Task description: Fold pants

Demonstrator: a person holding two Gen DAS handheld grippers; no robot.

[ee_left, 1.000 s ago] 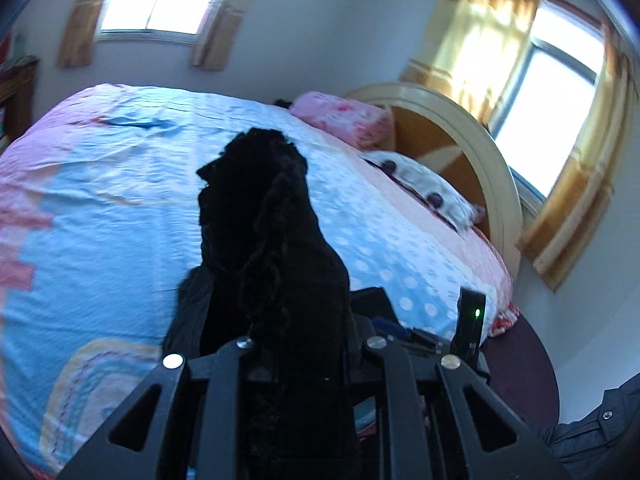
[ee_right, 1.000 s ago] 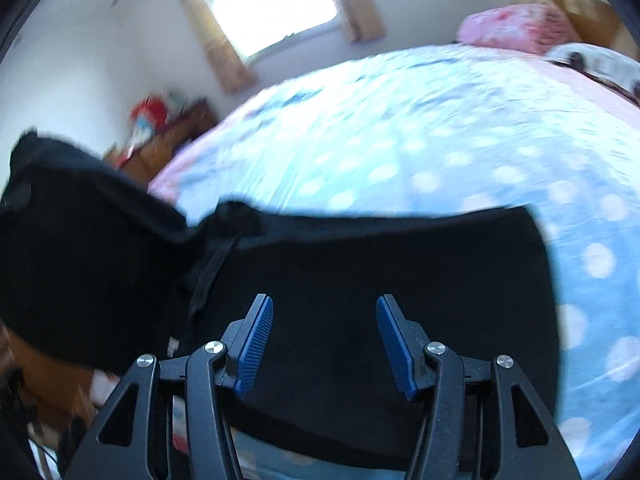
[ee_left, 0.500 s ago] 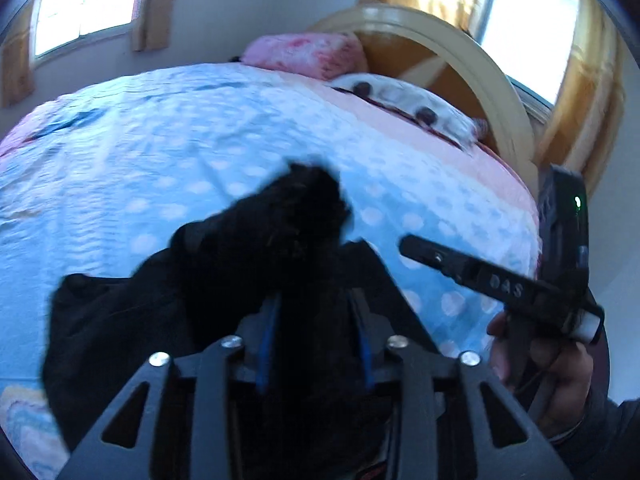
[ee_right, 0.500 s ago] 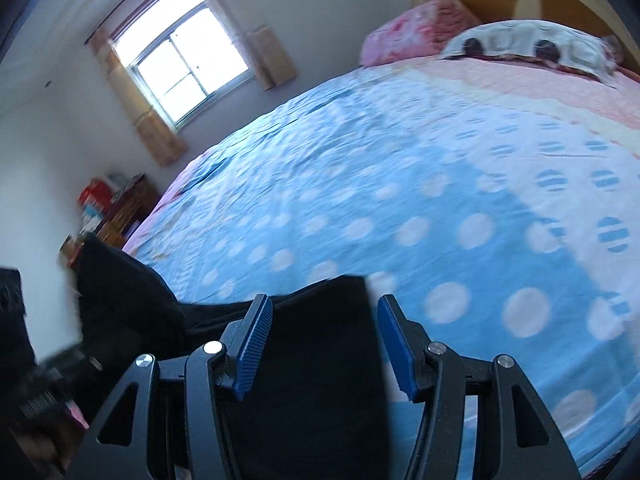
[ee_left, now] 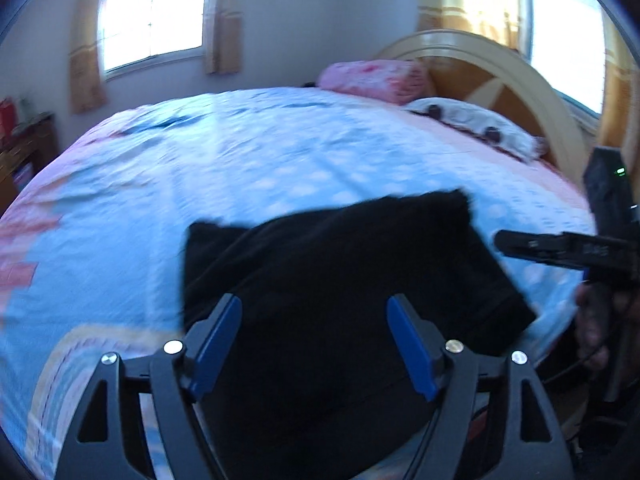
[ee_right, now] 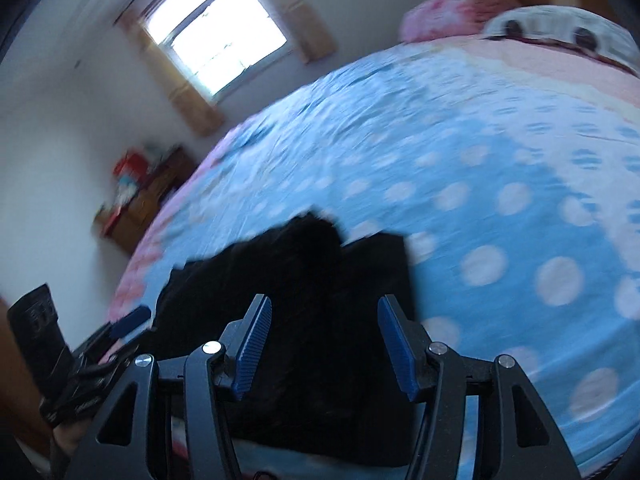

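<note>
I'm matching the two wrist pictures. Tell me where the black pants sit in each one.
Left wrist: black pants at lower centre on the bed, beyond the open left tool.
Right wrist: pants at lower centre-left, past the right tool.
Shared landmark: pink pillow.

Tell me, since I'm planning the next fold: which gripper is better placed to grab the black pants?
Left gripper, probably: just opened, over the middle of the folded black fabric pants. Right gripper hangs open near their edge.

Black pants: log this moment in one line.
black pants: folded on bed | left hand-held gripper: jaws just opened, pants released | right hand-held gripper: open, empty
</note>
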